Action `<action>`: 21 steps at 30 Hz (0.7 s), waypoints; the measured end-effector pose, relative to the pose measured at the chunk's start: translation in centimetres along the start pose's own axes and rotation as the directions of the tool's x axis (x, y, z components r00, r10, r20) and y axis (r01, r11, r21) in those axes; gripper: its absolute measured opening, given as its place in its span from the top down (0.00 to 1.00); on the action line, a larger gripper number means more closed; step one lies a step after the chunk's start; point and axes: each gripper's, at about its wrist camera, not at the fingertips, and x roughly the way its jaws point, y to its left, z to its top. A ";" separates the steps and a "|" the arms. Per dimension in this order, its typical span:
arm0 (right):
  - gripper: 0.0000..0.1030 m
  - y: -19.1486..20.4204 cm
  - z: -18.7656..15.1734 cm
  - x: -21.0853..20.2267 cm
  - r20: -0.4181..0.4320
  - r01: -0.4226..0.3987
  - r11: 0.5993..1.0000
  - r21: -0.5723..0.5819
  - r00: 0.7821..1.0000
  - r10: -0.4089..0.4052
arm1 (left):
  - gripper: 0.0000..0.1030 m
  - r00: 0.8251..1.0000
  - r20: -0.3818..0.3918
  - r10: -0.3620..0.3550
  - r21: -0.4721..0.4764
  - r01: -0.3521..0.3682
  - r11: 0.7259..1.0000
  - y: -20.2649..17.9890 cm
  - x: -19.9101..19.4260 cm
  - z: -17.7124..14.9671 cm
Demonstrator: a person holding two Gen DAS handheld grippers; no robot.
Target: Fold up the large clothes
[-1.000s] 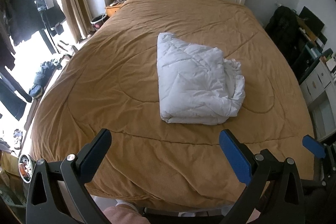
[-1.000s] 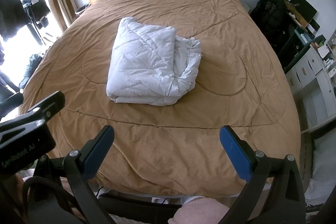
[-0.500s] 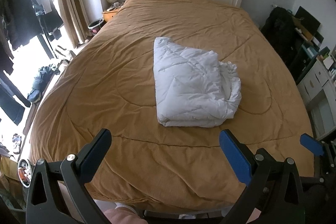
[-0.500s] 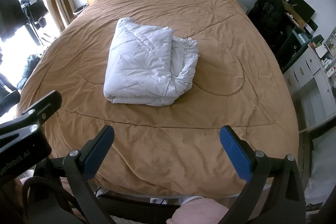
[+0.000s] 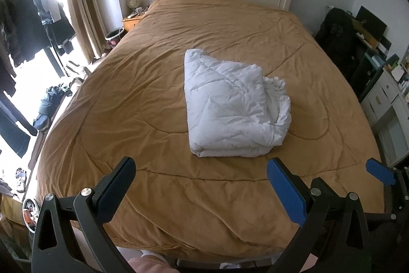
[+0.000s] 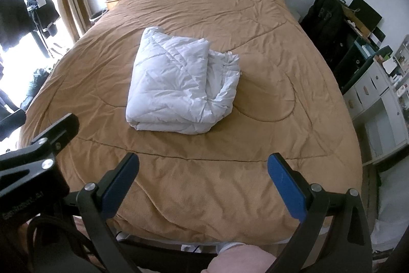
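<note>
Both grippers have pulled back toward the near foot of the bed (image 5: 158, 99) over the last second; the bundle now sits farther off and smaller in both views. Left gripper (image 5: 202, 186): jaws wide apart, empty, hovering over the near bed edge. White quilted comforter (image 5: 230, 109) lies mid-bed, folded into a thick block, looser crumpled layers on its right side, well apart from both claws. Right gripper (image 6: 203, 182): jaws spread, empty too. The comforter itself hasn't shifted. Judgement: the fold looks finished and released.
</note>
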 end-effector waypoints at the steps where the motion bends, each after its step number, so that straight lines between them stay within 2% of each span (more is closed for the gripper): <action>1: 0.02 0.0 0.0 0.0 0.000 0.001 1.000 -0.001 1.000 -0.001 | 0.01 1.000 -0.001 0.000 0.000 0.000 1.000 0.0 0.0 0.0; 21: 0.02 -0.1 0.0 0.0 -0.009 -0.007 1.000 -0.002 1.000 0.007 | 0.01 1.000 -0.007 -0.007 -0.003 0.007 1.000 -0.1 0.2 -0.2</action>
